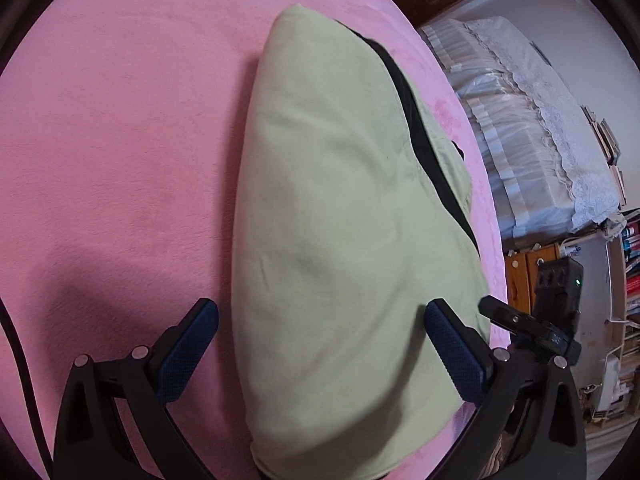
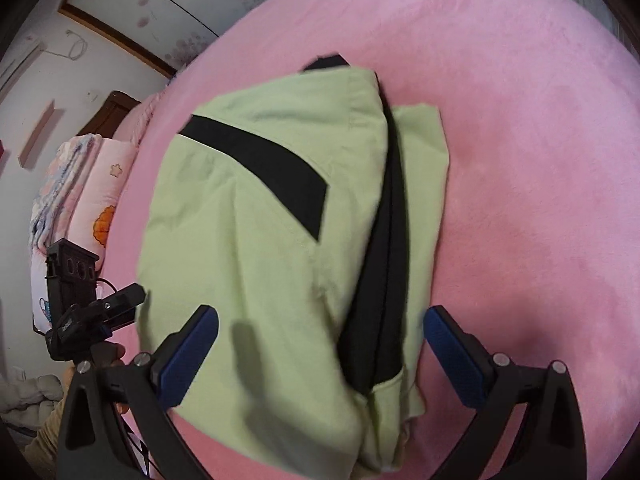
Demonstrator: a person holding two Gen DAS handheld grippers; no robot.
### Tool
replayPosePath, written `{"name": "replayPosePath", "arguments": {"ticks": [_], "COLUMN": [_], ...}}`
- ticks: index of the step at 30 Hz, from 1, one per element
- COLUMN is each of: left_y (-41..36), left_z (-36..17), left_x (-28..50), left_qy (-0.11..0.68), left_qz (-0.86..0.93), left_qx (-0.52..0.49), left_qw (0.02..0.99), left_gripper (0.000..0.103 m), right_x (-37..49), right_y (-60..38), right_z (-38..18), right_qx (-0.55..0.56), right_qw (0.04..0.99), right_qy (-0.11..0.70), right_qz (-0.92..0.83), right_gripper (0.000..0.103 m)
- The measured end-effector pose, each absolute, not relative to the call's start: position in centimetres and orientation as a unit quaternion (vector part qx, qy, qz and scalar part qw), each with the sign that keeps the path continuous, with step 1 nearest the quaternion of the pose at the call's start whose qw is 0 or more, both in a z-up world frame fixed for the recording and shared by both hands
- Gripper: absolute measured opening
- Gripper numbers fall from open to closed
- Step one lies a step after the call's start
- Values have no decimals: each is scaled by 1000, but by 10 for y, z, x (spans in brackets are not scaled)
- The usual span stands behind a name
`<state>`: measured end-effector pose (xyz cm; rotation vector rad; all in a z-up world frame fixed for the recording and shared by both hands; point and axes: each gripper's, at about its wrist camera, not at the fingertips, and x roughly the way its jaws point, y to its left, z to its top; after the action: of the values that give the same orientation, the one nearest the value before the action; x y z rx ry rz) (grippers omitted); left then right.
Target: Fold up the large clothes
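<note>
Jaws spread wide on both the left gripper and the right gripper, pinching nothing. Folded green garment with black stripes lying on the pink bedspread, long axis running away from both sets of fingers, near end directly below and between each pair. Equally near for either hand, judging by both views; probably a grab at that near edge next.

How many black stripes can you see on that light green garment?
2 in the right wrist view: one diagonal black band across the upper face of the light green garment, and one long black stripe running down its right side. More may be hidden in the folds.
</note>
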<state>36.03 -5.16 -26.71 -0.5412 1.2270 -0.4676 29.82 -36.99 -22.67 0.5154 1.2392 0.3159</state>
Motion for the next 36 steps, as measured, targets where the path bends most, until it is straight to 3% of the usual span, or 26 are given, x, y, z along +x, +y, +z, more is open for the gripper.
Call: {"name": "replayPosePath", "arguments": {"ticks": [8, 11, 13, 15, 17, 18, 20, 22, 29, 36], "left_y": [-68, -78, -84, -93, -105, -111, -120, -119, -73, 30], "left_z": [-276, -275, -273, -264, -253, -247, -231, -218, -167, -95], "left_x": [381, 386, 389, 386, 382, 380, 376, 374, 369, 394], "left_qy": [574, 576, 576, 571, 564, 559, 550, 544, 551, 517], "left_qz": [-235, -232, -215, -197, -180, -173, -171, -178, -177, -144], "left_qx": [-227, -213, -190, -154, -119, -103, -70, -65, -53, -21], "left_qw": [751, 755, 765, 782, 797, 804, 815, 817, 814, 843], "left_gripper": [102, 102, 96, 82, 68, 62, 46, 41, 39, 39], "right_x": [322, 331, 334, 331, 326, 323, 317, 311, 296, 343], "right_y": [-362, -354, -347, -342, -336, -331, -318, -303, -249, -153], "right_z": [-248, -251, -251, -247, -238, -231, -217, -200, -147, -87], "right_qx": [247, 246, 223, 215, 206, 192, 157, 130, 120, 115], "right_qw": [768, 767, 772, 776, 784, 791, 805, 819, 824, 837], "right_qy": [562, 557, 564, 563, 554, 550, 541, 530, 513, 461], "right_qz": [185, 202, 190, 187, 190, 189, 184, 177, 206, 272], "right_gripper": [103, 97, 82, 45, 24, 19, 14, 12, 11, 11]}}
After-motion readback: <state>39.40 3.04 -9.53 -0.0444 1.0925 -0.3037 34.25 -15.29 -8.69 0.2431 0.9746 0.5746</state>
